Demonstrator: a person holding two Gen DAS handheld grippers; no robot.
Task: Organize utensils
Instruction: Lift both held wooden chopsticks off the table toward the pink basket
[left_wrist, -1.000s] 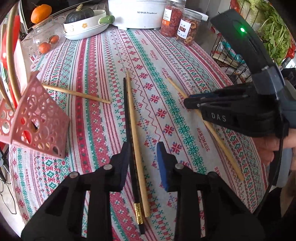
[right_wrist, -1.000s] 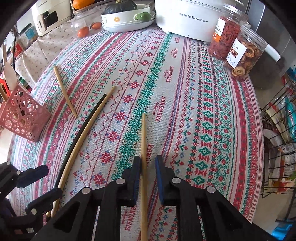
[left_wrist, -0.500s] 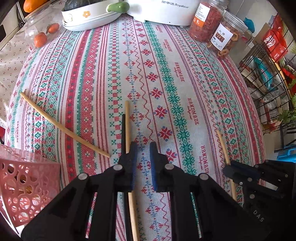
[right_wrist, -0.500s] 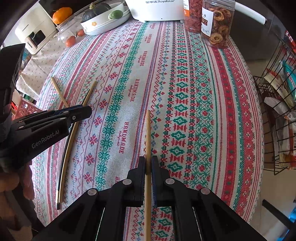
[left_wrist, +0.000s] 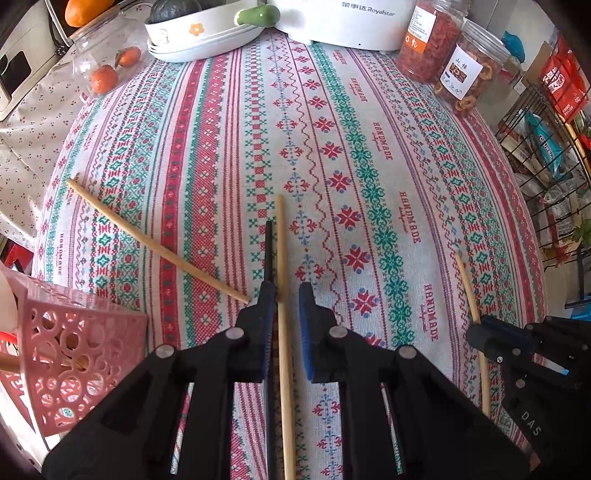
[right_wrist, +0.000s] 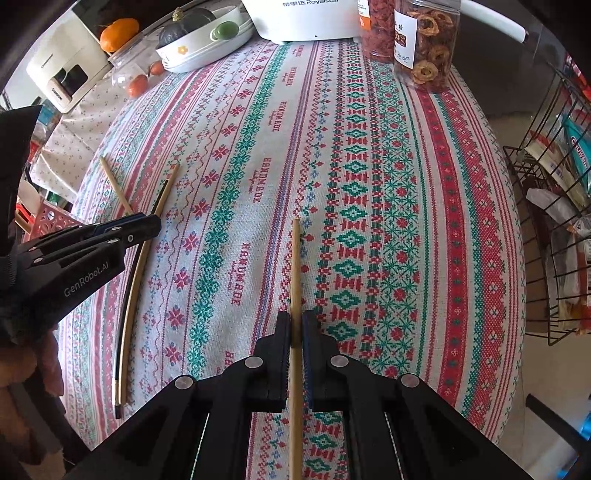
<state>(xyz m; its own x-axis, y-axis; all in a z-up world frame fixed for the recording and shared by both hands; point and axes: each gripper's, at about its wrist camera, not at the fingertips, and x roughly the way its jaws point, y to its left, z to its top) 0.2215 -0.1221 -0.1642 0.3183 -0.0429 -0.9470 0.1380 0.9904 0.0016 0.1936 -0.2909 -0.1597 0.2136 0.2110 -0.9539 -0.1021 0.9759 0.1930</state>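
The middle of the tablecloth (left_wrist: 369, 122) is lying open. Jars (left_wrist: 465, 77), a white appliance (left_wrist: 343, 18) and a bowl (left_wrist: 199, 33) are blocking the far edge; a pink basket (left_wrist: 81, 362) is standing near left.

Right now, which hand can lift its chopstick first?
Right, probably. The right gripper is shut on its wooden chopstick, while the left gripper only straddles its chopstick pair, with a gap beside one pad.

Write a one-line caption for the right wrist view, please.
Right gripper shut on a wooden chopstick over the patterned tablecloth; left gripper at a chopstick pair.
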